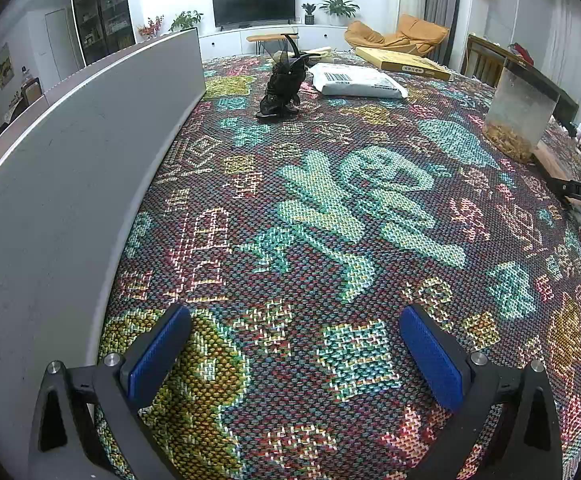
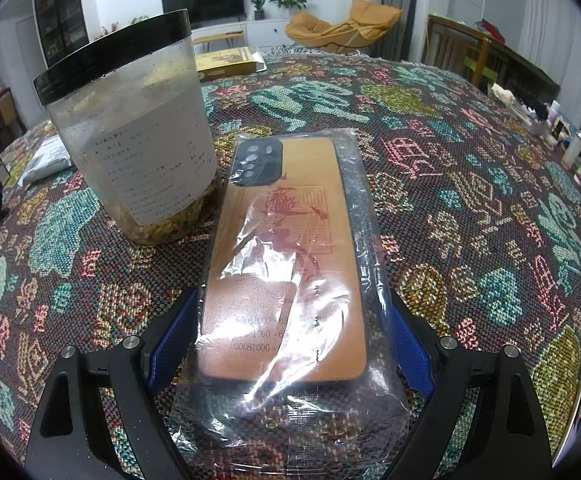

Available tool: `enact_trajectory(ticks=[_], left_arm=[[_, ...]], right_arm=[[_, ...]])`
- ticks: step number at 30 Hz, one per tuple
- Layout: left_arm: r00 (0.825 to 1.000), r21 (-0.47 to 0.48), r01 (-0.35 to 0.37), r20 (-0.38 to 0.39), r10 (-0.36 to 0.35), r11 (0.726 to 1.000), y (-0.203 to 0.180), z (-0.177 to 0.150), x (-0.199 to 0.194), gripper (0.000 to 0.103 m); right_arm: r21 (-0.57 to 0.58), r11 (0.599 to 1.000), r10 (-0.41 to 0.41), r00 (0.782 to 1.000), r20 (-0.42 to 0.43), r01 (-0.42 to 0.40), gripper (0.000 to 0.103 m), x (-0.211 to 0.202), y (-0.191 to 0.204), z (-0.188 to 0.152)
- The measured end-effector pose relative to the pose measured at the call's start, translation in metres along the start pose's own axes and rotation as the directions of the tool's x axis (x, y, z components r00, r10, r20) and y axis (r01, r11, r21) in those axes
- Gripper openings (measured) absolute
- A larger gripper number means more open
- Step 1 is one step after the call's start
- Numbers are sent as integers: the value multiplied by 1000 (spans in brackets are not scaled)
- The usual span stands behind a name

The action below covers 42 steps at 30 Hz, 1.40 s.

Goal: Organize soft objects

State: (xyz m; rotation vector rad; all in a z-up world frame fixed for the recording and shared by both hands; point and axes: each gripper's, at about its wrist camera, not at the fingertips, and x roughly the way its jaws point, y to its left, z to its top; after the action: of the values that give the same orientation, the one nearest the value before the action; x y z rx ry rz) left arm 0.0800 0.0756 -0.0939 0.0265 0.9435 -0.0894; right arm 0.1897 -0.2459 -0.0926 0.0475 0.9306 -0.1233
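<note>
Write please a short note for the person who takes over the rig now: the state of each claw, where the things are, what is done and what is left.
Left claw: open, holding nothing, over bare cloth beside the grey board.
Right claw: fingers on both sides of the bagged phone case; whether it grips is unclear.
The case lies on the table next to the plastic jar.
The white parcel and black figurine lie at the far side.
Nothing looks sorted yet; all remains.

The bagged phone case [image 2: 286,280] lies on the tablecloth [image 2: 470,184] between the right gripper's [image 2: 290,344] fingers, reaching ahead of them. The jar [image 2: 130,132] stands ahead-left, just beside the case's far end. Ahead of the left gripper [image 1: 294,344], a panel [image 1: 70,168] runs along the left; a figurine [image 1: 284,84] stands far ahead, a parcel [image 1: 356,80] to its right.
</note>
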Motion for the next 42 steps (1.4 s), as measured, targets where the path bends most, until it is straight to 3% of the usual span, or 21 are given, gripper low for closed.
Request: enact_trajectory(ticks=[28, 32, 36, 42], left_arm=[[1000, -11, -9, -19, 9, 1000, -1, 6, 3, 103], [999, -28, -20, -35, 19, 999, -3, 37, 19, 103], [999, -88, -27, 28, 30, 996, 5, 83, 37, 103], [997, -114, -75, -7, 74, 991, 17, 161, 96, 101]], right_arm=[[0, 1000, 0, 1000, 0, 0, 90, 0, 0, 0], [0, 1000, 1, 1000, 0, -1, 90, 0, 0, 0], [0, 1000, 1, 1000, 0, -1, 90, 0, 0, 0], [0, 1000, 2, 1000, 0, -2, 90, 0, -1, 0]])
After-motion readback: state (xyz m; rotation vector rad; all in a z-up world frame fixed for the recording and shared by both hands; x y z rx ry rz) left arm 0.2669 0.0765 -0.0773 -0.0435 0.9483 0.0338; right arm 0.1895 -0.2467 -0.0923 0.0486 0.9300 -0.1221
